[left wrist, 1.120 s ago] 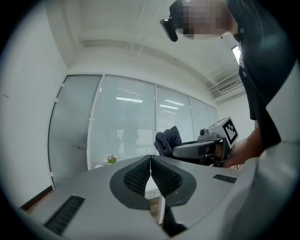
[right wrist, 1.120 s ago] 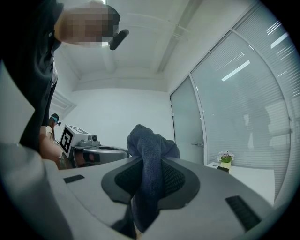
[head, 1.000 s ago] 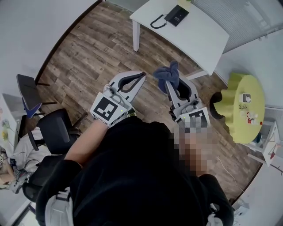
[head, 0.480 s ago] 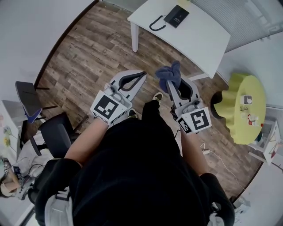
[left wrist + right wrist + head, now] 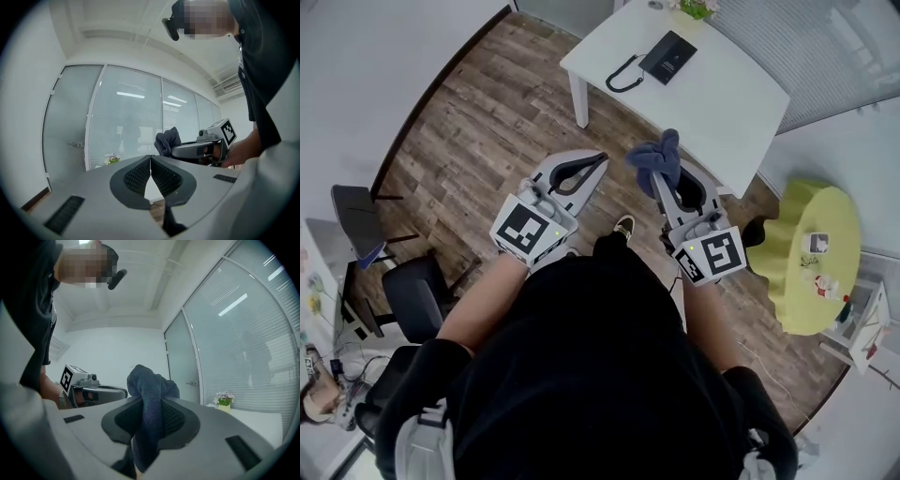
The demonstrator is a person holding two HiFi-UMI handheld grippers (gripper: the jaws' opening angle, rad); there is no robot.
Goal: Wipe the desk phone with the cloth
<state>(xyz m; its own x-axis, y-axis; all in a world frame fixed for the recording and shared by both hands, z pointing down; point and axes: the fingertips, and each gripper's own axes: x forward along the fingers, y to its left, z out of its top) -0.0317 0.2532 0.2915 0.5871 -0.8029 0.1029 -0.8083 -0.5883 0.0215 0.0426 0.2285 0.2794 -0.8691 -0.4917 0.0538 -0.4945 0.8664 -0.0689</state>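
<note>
White table (image 5: 722, 94) holds desk phone (image 5: 667, 56), well beyond right claw (image 5: 664, 180) clamping cloth (image 5: 654, 156); left claw (image 5: 601, 159) closed, empty.

Both arms reach forward, side by side.
Left gripper (image 5: 598, 161) has its jaws together, empty; right gripper (image 5: 664, 183) clamps the cloth (image 5: 656, 155).

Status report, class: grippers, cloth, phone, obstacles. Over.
Left gripper shut, empty. Right gripper shut on cloth. Desk phone on white table ahead, untouched. No obstacle seen between.
</note>
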